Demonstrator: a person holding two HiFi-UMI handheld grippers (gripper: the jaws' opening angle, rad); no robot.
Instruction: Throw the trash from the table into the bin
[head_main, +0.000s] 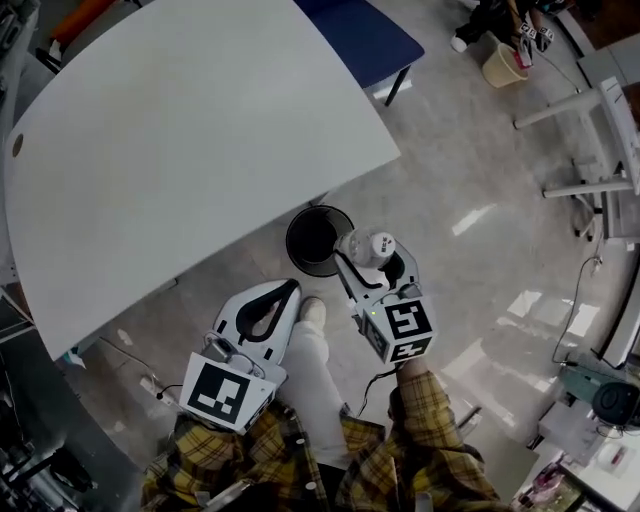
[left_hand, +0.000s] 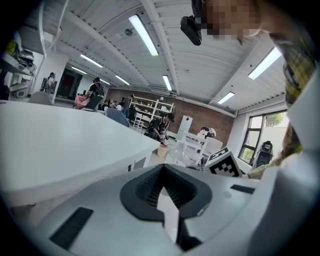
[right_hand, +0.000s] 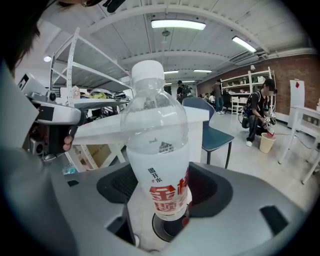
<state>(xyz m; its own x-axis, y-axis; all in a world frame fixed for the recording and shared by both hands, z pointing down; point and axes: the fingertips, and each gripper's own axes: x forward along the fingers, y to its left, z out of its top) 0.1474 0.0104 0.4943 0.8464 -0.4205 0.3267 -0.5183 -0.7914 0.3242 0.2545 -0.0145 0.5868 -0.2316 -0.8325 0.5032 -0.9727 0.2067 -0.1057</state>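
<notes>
A clear plastic bottle (head_main: 368, 246) with a white cap and a white label in red print stands between the jaws of my right gripper (head_main: 376, 263), which is shut on it. In the right gripper view the bottle (right_hand: 157, 150) rises upright, and the round black bin (right_hand: 167, 227) shows on the floor below it. The head view has the bin (head_main: 316, 240) beside the corner of the white table (head_main: 180, 150), just left of the bottle. My left gripper (head_main: 290, 290) hangs lower left of the bin. Its jaws meet at the tip with nothing in them, as the left gripper (left_hand: 162, 168) shows in its own view.
A blue chair (head_main: 365, 35) stands past the table's far edge. White desk legs (head_main: 590, 110) and a beige bucket (head_main: 503, 65) are at the upper right. My own trouser leg and shoe (head_main: 312, 312) are between the two grippers. Boxes and cables lie at the lower right.
</notes>
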